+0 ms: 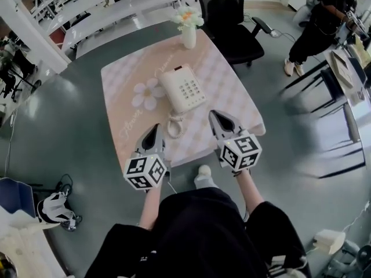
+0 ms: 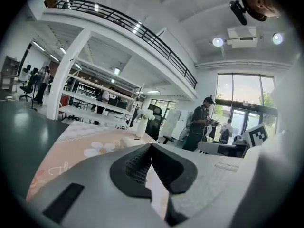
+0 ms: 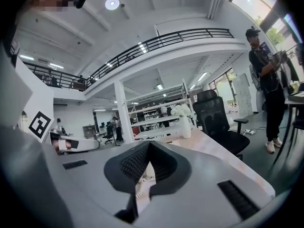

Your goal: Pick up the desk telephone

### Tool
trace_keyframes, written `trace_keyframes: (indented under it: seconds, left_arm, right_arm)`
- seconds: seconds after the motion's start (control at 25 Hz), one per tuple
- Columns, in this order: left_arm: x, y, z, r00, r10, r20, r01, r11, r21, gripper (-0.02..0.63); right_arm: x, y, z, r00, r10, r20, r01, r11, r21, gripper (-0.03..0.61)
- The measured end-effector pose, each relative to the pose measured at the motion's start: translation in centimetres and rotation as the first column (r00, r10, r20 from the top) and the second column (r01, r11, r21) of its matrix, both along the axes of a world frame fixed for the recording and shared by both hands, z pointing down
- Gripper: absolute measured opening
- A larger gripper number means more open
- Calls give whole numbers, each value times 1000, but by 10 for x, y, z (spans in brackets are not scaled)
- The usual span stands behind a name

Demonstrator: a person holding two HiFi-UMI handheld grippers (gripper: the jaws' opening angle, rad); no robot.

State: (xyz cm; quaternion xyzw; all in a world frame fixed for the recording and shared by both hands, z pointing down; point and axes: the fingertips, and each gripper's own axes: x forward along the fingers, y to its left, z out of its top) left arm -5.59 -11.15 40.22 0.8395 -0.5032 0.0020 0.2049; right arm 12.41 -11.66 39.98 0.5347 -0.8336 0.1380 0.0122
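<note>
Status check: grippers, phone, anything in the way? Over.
Left gripper shut, empty. Right gripper shut, empty. Desk telephone untouched on table, ahead of both. Coiled cord lies between it and grippers.

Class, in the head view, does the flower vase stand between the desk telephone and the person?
No, the vase stands at the far edge of the table, beyond the desk telephone.

No words or numbers can be read for sure. Curly white writing (image 1: 128,124) is printed on the pink and white checked tablecloth (image 1: 235,106), left of the middle of the head view, but it is too small to be made out. At the lower left of the left gripper view it seems to start with "Th". The keys of the cream plastic desk telephone (image 1: 183,88) are too small to be read. Black and white square markers (image 1: 145,171) near the bottom show only patterns.
</note>
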Motion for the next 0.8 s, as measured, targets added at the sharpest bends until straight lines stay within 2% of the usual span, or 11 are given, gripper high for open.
trace_keyframes:
  seconds: [0.28, 0.52, 0.8]
  left_arm:
    - [17, -26, 7, 997, -81, 10, 81, 997, -10, -2]
    - [28, -49, 13, 997, -75, -10, 74, 997, -16, -2]
    - [38, -79, 32, 998, -69, -3, 69, 995, -70, -2]
  right_arm:
    - [9, -43, 13, 993, -116, 15, 116, 993, -23, -8]
    - [13, -73, 19, 982, -185, 21, 186, 982, -34, -8]
    - [13, -113, 44, 979, -195, 55, 199, 976, -88, -8]
